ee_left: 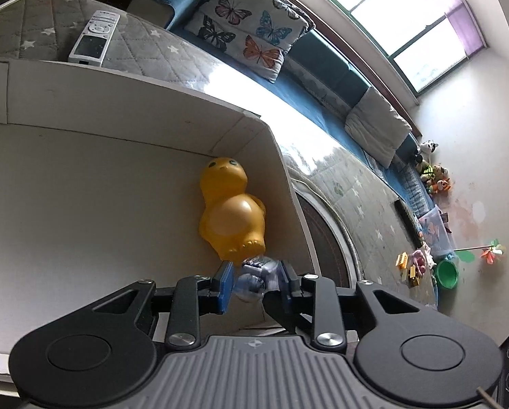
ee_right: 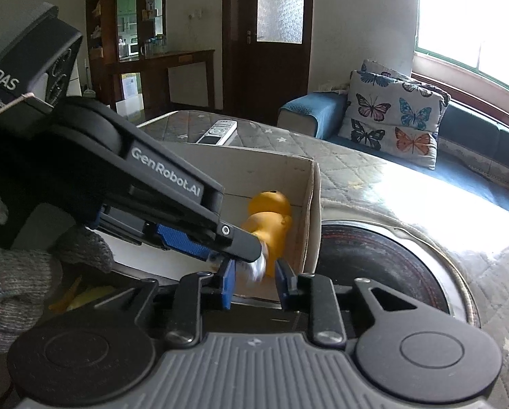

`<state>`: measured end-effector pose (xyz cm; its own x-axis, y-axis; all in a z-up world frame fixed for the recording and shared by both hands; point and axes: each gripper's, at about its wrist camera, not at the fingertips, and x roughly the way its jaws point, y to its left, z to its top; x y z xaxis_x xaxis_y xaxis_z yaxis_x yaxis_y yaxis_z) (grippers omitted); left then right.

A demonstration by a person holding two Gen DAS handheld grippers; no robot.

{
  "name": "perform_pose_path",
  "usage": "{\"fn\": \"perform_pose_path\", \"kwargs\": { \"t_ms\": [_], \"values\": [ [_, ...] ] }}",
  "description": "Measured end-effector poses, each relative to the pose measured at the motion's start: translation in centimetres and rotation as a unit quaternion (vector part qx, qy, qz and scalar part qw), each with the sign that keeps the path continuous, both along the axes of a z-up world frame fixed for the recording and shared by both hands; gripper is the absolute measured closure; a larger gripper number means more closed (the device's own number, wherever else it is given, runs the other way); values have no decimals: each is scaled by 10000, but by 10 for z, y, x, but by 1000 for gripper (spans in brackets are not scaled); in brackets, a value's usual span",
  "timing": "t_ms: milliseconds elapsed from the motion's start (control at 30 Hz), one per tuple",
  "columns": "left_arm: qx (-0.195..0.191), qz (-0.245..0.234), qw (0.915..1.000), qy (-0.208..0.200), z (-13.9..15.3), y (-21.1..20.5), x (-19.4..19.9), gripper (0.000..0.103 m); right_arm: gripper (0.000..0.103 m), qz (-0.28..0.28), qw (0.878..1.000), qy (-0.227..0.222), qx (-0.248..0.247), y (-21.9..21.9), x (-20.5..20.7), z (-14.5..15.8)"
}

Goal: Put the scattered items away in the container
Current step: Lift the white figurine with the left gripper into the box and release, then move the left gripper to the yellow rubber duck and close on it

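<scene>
A white cardboard box [ee_left: 135,109] stands on a quilted grey surface with a yellow duck toy [ee_left: 232,211] lying inside against its right wall. My left gripper [ee_left: 257,281] is over the box's near right corner, shut on a small blue-grey toy [ee_left: 254,272] just in front of the duck's feet. In the right wrist view the left gripper [ee_right: 242,255] reaches in from the left, and the blurred toy [ee_right: 258,268] sits at its tip. My right gripper [ee_right: 255,284] brackets that toy with its blue pads apart and a gap on each side. The duck [ee_right: 271,218] and box wall [ee_right: 309,204] lie behind.
A white remote [ee_left: 94,37] lies on the quilt beyond the box. A round dark tray [ee_right: 373,266] sits right of the box. A butterfly cushion [ee_left: 251,24] rests on the blue sofa. Small toys [ee_left: 421,266] lie far off. A gloved hand [ee_right: 15,272] holds the left gripper.
</scene>
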<state>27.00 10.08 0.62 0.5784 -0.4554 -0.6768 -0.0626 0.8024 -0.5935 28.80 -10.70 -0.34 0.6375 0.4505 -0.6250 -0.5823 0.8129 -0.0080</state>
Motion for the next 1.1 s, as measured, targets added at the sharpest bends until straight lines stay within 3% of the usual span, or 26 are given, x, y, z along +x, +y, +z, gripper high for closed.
{"fn": "perform_pose_path", "kwargs": {
  "t_ms": [267,333,567,767,1100],
  "values": [
    [121,-30,9999,-31,4,-6,-5,71,72,-41,9999,-114,98,-9,-14,7],
    [150,-32,9999,-60,7,-7,-9,71,66,-34,9999,-114,107,-12,-18,9],
    [353,-124,9988,-330,24,-18,-29,71,62,-95,9998,-107,170,-23,-35,10],
    [504,-224,9973,-495,36,-27,-52,71,52,-119,9996,-179,158,-36,-55,13],
    [621,-425,9961,-459,32,-47,-83,71,45,-243,9994,-136,208,-63,-87,10]
  ]
}}
